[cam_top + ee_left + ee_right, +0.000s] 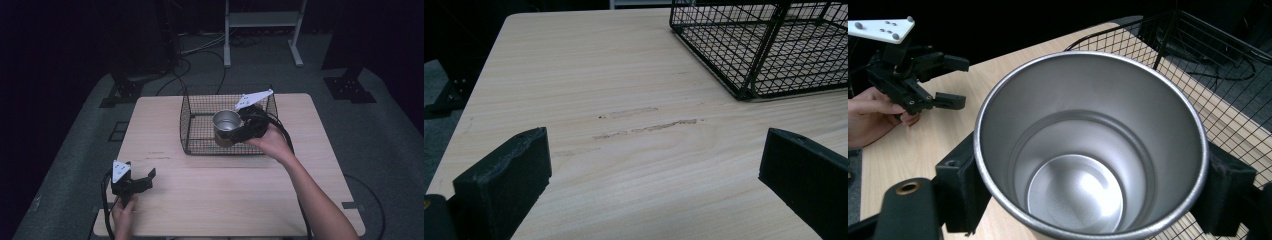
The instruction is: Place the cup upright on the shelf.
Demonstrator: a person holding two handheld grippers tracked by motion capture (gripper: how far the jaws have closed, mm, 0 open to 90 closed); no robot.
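A shiny steel cup (227, 124) hangs upright over the front part of the black wire basket (200, 107), clamped by my right gripper (231, 131). From above, the cup's empty inside (1083, 165) shows, with a black jaw pressed on each side of its wall. My left gripper (142, 180) rests low at the table's near left corner, jaws spread wide over bare wood (654, 165) and nothing between them. That left gripper (950, 82) also appears far off in the right gripper view, held by a hand.
The wooden table (225, 200) has faint scuff marks (644, 125) in front of the left gripper. The basket's near corner (749, 92) stands up to its right. A white metal stand (262, 30) and cables lie on the floor beyond the table.
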